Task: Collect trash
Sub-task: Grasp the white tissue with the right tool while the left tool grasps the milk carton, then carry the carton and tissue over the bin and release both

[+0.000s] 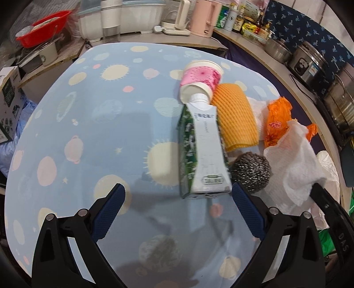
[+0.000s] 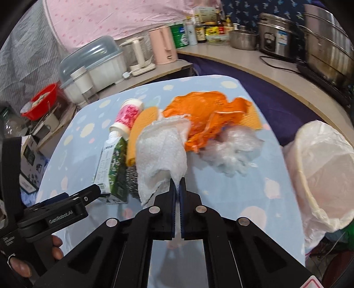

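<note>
My right gripper [image 2: 177, 183] is shut on a crumpled white paper towel [image 2: 161, 152] and holds it above the table; the towel also shows in the left wrist view [image 1: 292, 164]. My left gripper [image 1: 178, 195] is open and empty, just short of a green and white milk carton [image 1: 203, 150] lying on its side. Behind the carton lie a pink paper cup [image 1: 200, 80], a yellow cloth [image 1: 237, 117], a steel scourer [image 1: 251, 170] and an orange wrapper [image 1: 276, 121]. A crumpled clear plastic wrap [image 2: 230, 152] lies by the wrapper [image 2: 205, 117]. A bin lined with a white bag [image 2: 320, 172] stands at the right.
The table has a light blue planet-print cover [image 1: 88, 133]. Behind it a counter holds a pink kettle [image 1: 204, 16], a white dish rack [image 1: 132, 17], bottles, pots and a rice cooker [image 1: 307, 59]. A red basin [image 1: 47, 27] sits at far left.
</note>
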